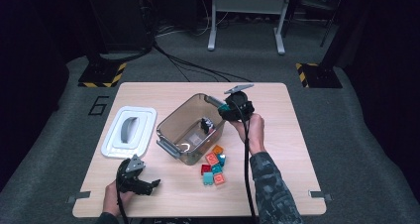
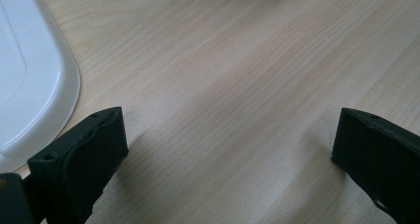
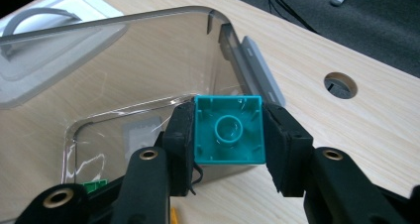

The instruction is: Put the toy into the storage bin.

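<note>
My right gripper (image 3: 229, 113) is shut on a teal brick (image 3: 228, 131), whose hollow underside faces the camera. In the high view this gripper (image 1: 227, 110) holds the teal brick (image 1: 224, 107) over the right rim of a clear plastic bin (image 1: 185, 116). A small dark piece (image 1: 206, 125) lies inside the bin. A pile of several red, orange and teal bricks (image 1: 214, 167) sits on the table just in front of the bin. Near the table's front left, my left gripper (image 1: 152, 185) rests low and open, with bare wood between its jaws in the left gripper view (image 2: 230, 130).
A white lid (image 1: 129, 132) with a grey handle lies left of the bin, and its edge (image 2: 34, 85) is close to my left gripper. A round cable hole (image 3: 341, 84) is in the table beyond the bin. A green brick (image 3: 94, 186) shows low in the right gripper view.
</note>
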The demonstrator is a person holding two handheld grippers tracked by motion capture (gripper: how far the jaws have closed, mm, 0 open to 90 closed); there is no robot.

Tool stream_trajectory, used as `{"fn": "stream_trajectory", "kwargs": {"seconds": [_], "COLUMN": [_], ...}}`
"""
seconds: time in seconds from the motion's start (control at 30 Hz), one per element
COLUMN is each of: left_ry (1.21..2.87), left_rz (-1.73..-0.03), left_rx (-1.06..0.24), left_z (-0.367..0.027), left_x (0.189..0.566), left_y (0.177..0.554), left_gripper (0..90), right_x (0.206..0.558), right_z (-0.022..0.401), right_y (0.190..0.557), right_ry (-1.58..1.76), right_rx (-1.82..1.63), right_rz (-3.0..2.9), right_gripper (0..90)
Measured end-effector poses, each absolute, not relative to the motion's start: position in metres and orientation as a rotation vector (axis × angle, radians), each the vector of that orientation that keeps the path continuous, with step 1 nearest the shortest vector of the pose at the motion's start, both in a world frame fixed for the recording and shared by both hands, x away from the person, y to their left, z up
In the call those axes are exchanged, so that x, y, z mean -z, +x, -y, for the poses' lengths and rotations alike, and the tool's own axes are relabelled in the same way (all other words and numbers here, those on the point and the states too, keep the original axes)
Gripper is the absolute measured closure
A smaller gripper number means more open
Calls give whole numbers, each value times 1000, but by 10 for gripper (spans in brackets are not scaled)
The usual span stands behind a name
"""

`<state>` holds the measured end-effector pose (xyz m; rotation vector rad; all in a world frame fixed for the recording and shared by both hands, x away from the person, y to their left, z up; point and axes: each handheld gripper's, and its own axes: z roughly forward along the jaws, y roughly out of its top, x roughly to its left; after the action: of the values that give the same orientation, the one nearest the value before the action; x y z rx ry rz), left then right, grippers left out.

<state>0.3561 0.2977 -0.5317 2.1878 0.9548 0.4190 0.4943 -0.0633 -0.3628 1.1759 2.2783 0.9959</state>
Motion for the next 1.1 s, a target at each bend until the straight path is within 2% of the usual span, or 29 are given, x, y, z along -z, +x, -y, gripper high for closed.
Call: {"fn": "stream_trajectory", "kwargs": {"seconds": [0.23,0.73,1.1], "left_ry": [2188,2191,2191], "left_rz": [-955,-957,-957], "left_rx": [-419,-419,-419], "left_z": [-298,-298,-298], "left_x": [532,531,531], "left_y": [356,356,356], "left_gripper": [4,4,4], "right_x": [373,382,374], "right_z": [44,43,53], "right_y": [505,507,490], "right_ry": [1171,1168,1176], "right_rx": [-938,-851,-901], "right_rz": [-2336,-2385,-2347], "right_gripper": [588,572,359]}}
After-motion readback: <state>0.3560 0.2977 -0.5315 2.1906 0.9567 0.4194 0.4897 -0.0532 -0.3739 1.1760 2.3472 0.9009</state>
